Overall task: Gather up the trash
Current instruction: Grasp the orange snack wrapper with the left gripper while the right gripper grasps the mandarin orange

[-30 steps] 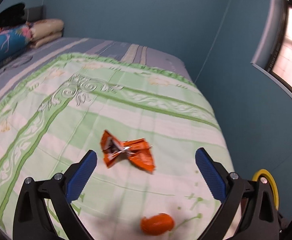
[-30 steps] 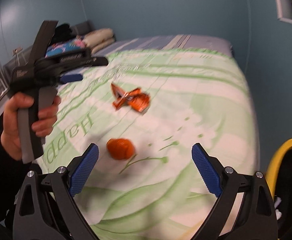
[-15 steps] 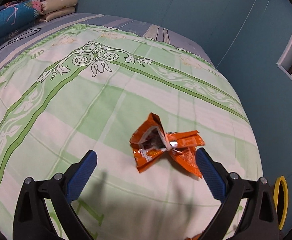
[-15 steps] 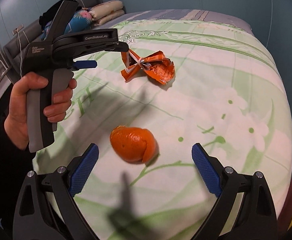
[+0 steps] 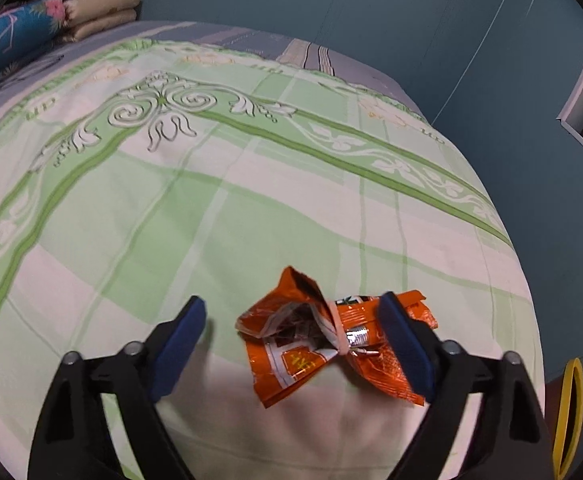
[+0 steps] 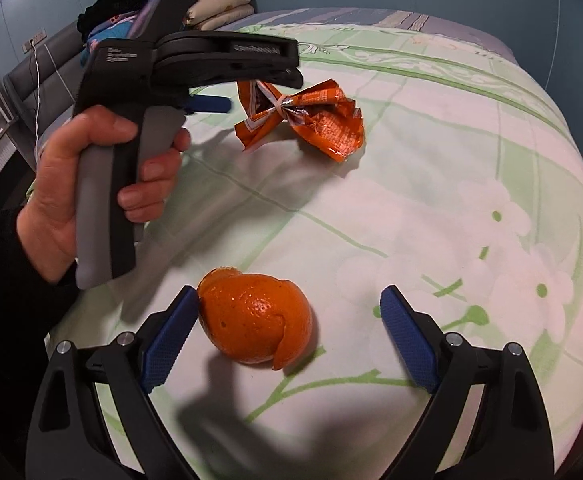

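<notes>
Left hand-held gripper (image 5: 291, 320) jaws just closing in around wrapper (image 5: 323, 340) on bed (image 5: 171, 220), not clamped yet. Right hand-held gripper (image 6: 289, 312) wide, narrowing slightly, straddling orange peel (image 6: 255, 320); left pad (image 6: 171, 332) at the peel's edge, no grip.

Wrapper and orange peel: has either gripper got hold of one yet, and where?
Neither. The left gripper, jaws closing, straddles the wrapper; the right gripper, open, straddles the orange peel.
</notes>
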`<state>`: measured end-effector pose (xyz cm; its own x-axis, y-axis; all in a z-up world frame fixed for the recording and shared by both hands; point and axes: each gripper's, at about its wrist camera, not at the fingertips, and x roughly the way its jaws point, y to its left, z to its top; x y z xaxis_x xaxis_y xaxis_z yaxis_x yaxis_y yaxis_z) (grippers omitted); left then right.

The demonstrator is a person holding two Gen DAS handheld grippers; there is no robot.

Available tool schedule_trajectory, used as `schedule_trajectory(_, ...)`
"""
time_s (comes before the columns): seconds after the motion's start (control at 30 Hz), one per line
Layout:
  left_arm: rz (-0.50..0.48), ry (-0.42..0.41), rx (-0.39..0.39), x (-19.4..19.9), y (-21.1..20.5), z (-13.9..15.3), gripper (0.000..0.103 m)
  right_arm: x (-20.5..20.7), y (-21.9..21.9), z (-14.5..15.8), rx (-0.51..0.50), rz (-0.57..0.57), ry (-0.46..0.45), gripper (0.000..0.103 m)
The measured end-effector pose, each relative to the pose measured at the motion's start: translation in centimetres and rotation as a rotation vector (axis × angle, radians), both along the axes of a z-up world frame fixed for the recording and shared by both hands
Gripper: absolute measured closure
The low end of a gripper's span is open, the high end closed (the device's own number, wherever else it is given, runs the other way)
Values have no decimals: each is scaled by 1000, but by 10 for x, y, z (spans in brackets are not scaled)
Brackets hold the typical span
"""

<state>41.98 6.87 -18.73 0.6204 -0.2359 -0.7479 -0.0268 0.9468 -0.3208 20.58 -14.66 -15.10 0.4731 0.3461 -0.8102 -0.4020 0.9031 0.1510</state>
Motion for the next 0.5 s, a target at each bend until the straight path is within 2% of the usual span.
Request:
schedule_trajectory(0.07,-10,16,-19,2,-3,-7,35,1,1,-1,13,2,7,21)
schedule_trajectory(0.13,-4,6,-2,1,-6,-8,41,2,3,-2,20,8,13,24)
schedule_trajectory(0.2,-3,1,8,0,-7,-9,55,0,6,-3,23,11,16,27)
schedule_trajectory(0.27,-1,-2,6,-2,-7,-10,58,-2,8,-5,39,13,21,39)
schedule_trajectory(0.33,-2,-8,6,-3,-6,-10,61,-5,11,-4,57,27,30,54)
schedule_trajectory(0.5,3,-17,-9,-8,-4,-6,65,-6,16,-2,72,31,51,60)
